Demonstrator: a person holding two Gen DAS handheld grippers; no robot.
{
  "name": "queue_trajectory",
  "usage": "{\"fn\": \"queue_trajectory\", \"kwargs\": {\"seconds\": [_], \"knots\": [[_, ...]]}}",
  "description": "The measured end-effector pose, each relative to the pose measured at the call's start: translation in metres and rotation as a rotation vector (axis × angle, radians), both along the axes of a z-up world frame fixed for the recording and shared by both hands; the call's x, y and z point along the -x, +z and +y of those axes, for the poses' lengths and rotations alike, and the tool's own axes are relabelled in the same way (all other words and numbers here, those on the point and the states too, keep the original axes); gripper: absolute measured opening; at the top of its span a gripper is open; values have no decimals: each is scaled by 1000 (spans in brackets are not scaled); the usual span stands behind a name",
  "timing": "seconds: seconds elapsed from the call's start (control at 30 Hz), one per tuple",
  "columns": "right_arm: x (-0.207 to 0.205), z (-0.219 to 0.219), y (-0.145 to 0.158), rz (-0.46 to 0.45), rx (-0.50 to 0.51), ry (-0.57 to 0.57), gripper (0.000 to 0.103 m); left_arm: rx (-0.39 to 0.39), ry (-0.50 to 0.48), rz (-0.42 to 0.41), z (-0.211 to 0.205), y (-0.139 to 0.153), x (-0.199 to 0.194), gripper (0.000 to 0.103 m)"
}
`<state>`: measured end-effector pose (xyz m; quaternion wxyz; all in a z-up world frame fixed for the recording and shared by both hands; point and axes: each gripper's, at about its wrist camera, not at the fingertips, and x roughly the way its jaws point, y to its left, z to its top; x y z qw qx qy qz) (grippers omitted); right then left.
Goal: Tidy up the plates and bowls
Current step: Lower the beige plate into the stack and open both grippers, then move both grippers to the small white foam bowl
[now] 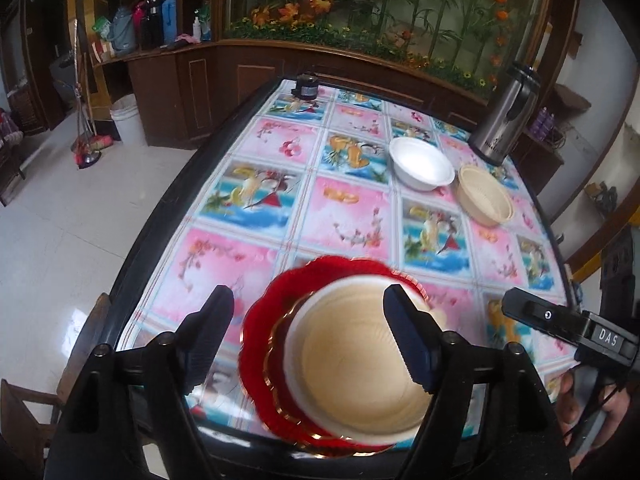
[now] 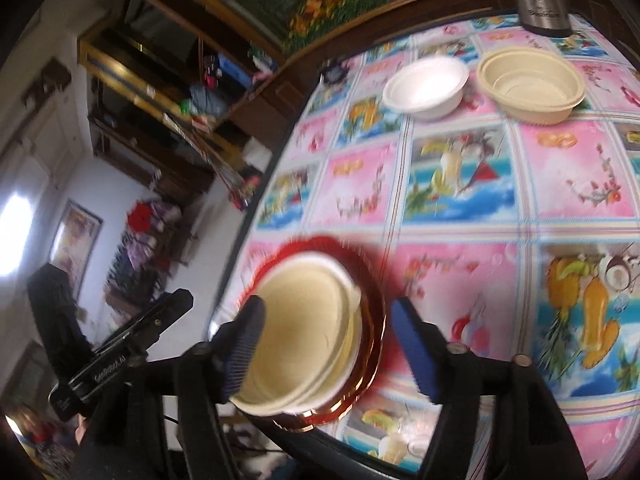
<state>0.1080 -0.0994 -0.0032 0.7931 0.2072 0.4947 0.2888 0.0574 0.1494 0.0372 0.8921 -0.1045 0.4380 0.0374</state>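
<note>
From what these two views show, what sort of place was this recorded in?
Most likely a home dining or living room: a table under a printed vinyl cover, a steel thermos, a wooden cabinet with an artificial plant display, and a tiled floor.

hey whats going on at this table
A person with a gripper in each hand is sorting dishes. Near the table's front edge, a cream bowl sits in a white bowl on red plates. The left gripper and right gripper hover open around that stack. Another white bowl and cream bowl wait farther back.
</note>
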Motion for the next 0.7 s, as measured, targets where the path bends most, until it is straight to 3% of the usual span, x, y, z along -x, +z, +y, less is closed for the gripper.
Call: {"fn": "queue_trajectory", "kwargs": {"seconds": [0.1,0.3,0.4,0.7], "knots": [[-16,-17,5,12,-32,-57,85,57,-11,54,1,5,-34,77],[-61,-40,-4,88,-78,-119,90,131,-84,191,-23,-5,-100,79],[-90,-42,-11,131,-89,-134,90,93,-92,235,-39,-13,-135,79],[-176,-47,-33,180,-133,-217,90,88,-69,279,-65,-40,-232,79]]}}
